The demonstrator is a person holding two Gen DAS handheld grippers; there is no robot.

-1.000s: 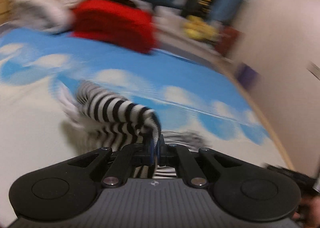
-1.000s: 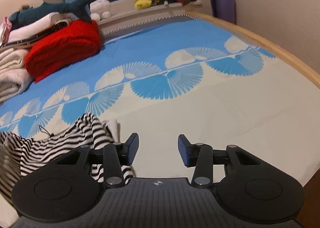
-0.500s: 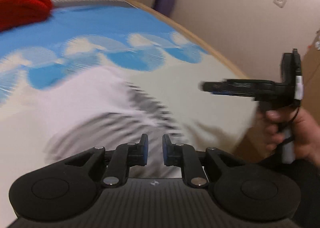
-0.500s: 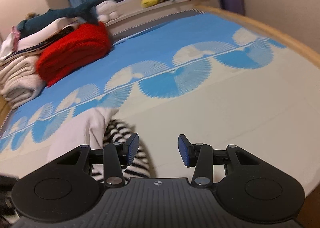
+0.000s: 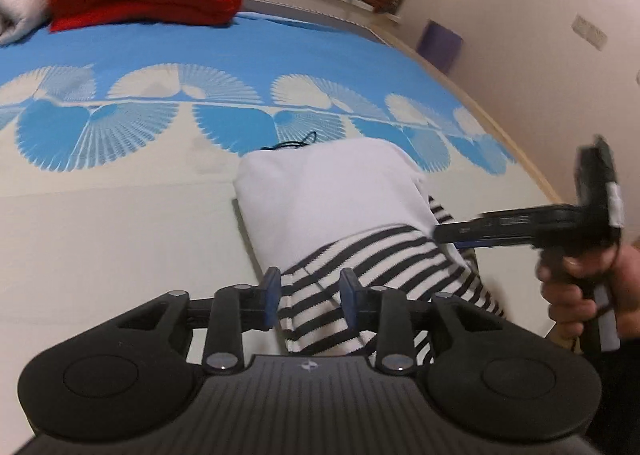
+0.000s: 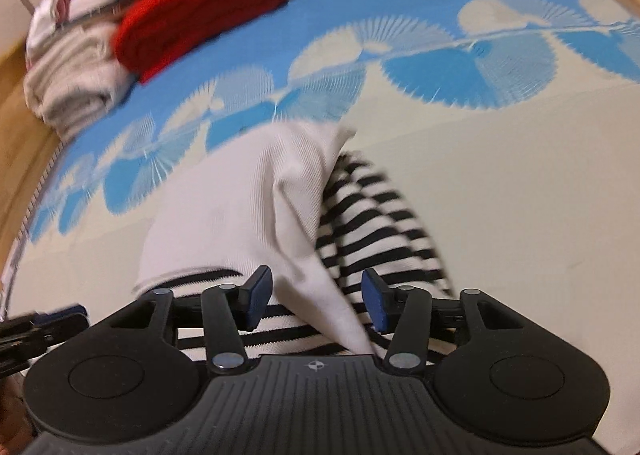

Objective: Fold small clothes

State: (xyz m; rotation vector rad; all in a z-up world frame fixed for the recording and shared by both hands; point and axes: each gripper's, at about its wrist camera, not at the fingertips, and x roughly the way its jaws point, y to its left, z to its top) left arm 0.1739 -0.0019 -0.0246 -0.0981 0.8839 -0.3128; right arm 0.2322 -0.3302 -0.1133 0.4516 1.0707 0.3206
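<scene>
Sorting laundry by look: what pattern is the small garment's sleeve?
Black-and-white stripes on the sleeve; clearest in the left wrist view.

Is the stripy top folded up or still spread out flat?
Partly folded. The stripy top lies bunched on the bed, its white part doubled over the stripes, with one striped sleeve sticking out at the side.

Black grippers, blue-padded fingers (image 5: 271,297)

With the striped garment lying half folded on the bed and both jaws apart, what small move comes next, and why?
Probably ease the left gripper down onto the striped garment and close on its near striped edge. Its jaws are opening with that edge between them, not pinched. The right gripper is opening too, over the white fold, so the fabric lies loose on the bed.
</scene>
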